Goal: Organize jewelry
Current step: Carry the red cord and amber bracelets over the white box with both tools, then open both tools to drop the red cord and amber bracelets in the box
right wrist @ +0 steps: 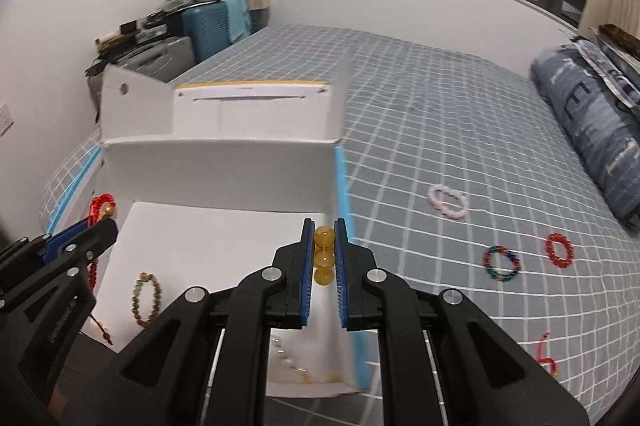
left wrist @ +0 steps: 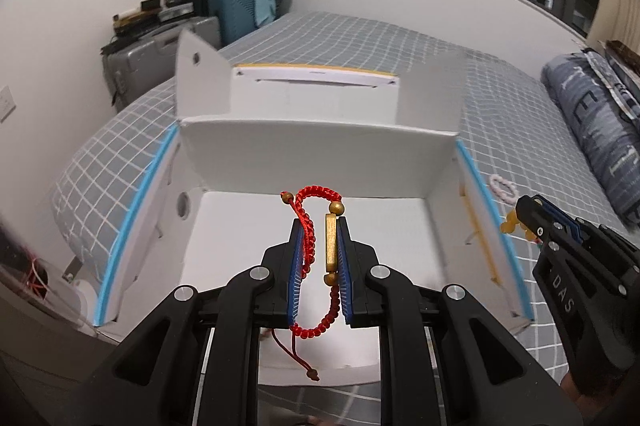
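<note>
Left gripper [left wrist: 319, 226] is clamped on a red braided bracelet [left wrist: 316, 258] with a gold bar and gold beads; the bracelet stands on edge between the blue pads, its loop poking out past the fingertips and its cord tail hanging down below the jaws. It hangs over the white floor of an open white box [left wrist: 304, 162] that sits on the bed [left wrist: 360, 34]. Right gripper [right wrist: 323, 226] is closed on an amber bead bracelet [right wrist: 323, 258], three yellow beads showing stacked between its pads, right at the box's blue-edged right wall. Both grippers sit close together, the right one just beside that wall in the left wrist view.

Inside the box, a brownish-green bead bracelet [right wrist: 147, 300] lies flat on the floor near the left side. Out on the grey checked bedspread, to the right of the box and well apart from it, lie a multicoloured bead bracelet [right wrist: 501, 263], a red bead bracelet [right wrist: 559, 250], and farther off a pale pink bracelet [right wrist: 448, 206]. A red cord piece [right wrist: 546, 354] lies near the bed's front edge. Farther back stand the box's raised lid flaps, then a folded blue quilt [right wrist: 592, 122] at the right, and suitcases [right wrist: 212, 22] against the wall.
</note>
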Available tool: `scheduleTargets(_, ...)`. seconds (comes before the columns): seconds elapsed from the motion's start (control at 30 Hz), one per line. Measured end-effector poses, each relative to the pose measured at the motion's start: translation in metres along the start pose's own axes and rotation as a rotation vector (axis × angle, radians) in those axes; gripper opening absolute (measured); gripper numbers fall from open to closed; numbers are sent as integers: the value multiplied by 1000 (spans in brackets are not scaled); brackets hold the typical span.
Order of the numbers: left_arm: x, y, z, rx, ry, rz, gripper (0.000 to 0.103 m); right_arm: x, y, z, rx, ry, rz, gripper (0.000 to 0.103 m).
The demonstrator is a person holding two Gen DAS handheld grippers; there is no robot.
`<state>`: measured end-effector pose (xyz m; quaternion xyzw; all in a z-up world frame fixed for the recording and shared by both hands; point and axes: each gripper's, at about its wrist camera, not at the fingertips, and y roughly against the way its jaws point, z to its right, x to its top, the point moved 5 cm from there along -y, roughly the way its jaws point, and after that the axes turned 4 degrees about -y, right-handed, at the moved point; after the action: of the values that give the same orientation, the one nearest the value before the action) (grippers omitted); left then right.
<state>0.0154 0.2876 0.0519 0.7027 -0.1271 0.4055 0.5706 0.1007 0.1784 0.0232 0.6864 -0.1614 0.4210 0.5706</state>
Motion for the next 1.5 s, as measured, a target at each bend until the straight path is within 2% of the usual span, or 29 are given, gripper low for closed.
scheduleTargets(0.23, -11, -26, -28, 35, 25, -51, 15, -12, -27, -31, 35, 19, -62, 9)
scheduleTargets(0.7, -29, -61, -40, 60, 30, -139, 16, -38, -68, -52, 28, 42, -194, 9)
scheduleTargets(1.07, -31, -67, -40, 56, 24, -164, 18, -38, -73, -52, 37, 33, -207, 10)
scheduleTargets(1.1, -31, -67, -40, 57, 24, -164, 21, -37, -72, -52, 40, 34, -204, 13)
scheduleTargets(1.2, -30, -63, -43, 59, 30, -157, 29, -36, -68, -51, 57, 23, -193, 34)
scheduleTargets(1.23, -30, -61, -43, 61, 34, -152, 32, -35, -66, -51, 59, 21, -187, 38)
scheduleTargets(1.3, -29, -55, -46, 69, 42, -140, 47, -33, -60, -52, 64, 22, -172, 45)
scheduleTargets(1.4, -26, -45, -48, 74, 52, -109, 63, -28, -50, -52, 56, 27, -137, 59)
scheduleTargets(1.5, -24, -37, -49, 79, 58, -94, 73, -24, -42, -51, 25, 37, -101, 71)
